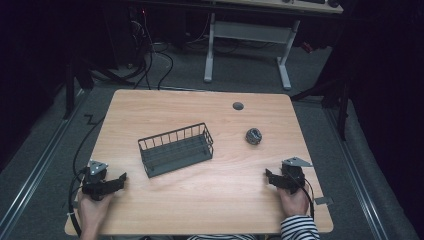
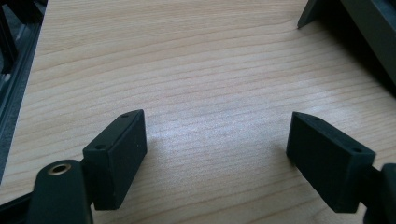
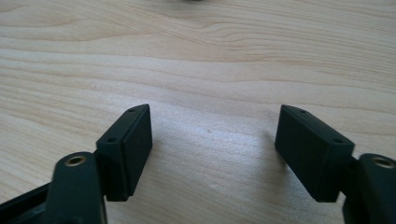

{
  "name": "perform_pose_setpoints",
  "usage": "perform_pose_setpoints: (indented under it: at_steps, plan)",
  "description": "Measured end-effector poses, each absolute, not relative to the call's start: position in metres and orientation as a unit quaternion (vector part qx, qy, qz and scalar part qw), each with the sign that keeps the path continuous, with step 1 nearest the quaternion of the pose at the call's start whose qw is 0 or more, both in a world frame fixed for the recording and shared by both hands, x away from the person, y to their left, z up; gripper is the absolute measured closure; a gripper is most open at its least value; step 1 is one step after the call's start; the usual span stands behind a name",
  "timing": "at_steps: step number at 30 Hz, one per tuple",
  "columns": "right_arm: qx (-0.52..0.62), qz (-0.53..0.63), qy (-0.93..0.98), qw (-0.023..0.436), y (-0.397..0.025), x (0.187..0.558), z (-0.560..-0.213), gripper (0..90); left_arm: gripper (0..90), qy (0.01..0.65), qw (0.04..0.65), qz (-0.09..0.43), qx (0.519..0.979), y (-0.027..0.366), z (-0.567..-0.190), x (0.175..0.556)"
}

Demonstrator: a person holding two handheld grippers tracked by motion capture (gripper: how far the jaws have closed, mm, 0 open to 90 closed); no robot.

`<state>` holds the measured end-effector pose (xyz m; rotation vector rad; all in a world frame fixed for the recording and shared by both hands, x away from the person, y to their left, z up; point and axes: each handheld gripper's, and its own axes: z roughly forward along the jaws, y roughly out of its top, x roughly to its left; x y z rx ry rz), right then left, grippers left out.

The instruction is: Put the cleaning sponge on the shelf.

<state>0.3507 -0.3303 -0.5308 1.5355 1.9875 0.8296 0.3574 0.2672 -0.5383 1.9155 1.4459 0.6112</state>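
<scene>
Down at the near edge of the wooden table (image 1: pixel 210 200), both hands rest with their tools pointing inward. The left gripper (image 1: pixel 121 179) sits at the near left corner, its jaws spread wide with bare wood between them; the right gripper (image 1: pixel 268 176) sits at the near right, jaws likewise spread and grasping nothing. A dark wire basket (image 1: pixel 176 149) stands near the middle of the table, slightly left, turned at an angle — its corner shows at the far right of the left gripper view (image 2: pixel 355 28). A small metal scouring ball (image 1: pixel 254 135) lies to the right of the basket, well apart from it and farther out than the right gripper.
</scene>
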Motion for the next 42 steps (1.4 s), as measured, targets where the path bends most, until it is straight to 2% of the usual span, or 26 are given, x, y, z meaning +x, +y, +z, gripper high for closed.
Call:
perform_pose_setpoints:
  at_steps: [11, 22, 34, 42]
  plan:
    - [0.561, 0.304, 0.73, 0.245, -0.33, 0.35, -0.531, 26.5, 24.3, 0.552, 0.338, 0.226, 0.728, 0.269, -0.538, 0.356]
    - [0.559, 0.305, 0.731, 0.245, -0.33, 0.35, -0.531, 26.8, 23.6, 0.547, 0.372, 0.212, 0.719, 0.265, -0.529, 0.355]
    - [0.557, 0.306, 0.732, 0.245, -0.329, 0.35, -0.531, 26.8, 21.8, 0.519, 0.443, 0.184, 0.708, 0.258, -0.495, 0.354]
    - [0.557, 0.306, 0.733, 0.243, -0.329, 0.35, -0.531, 26.9, 21.4, 0.497, 0.471, 0.185, 0.705, 0.248, -0.468, 0.35]
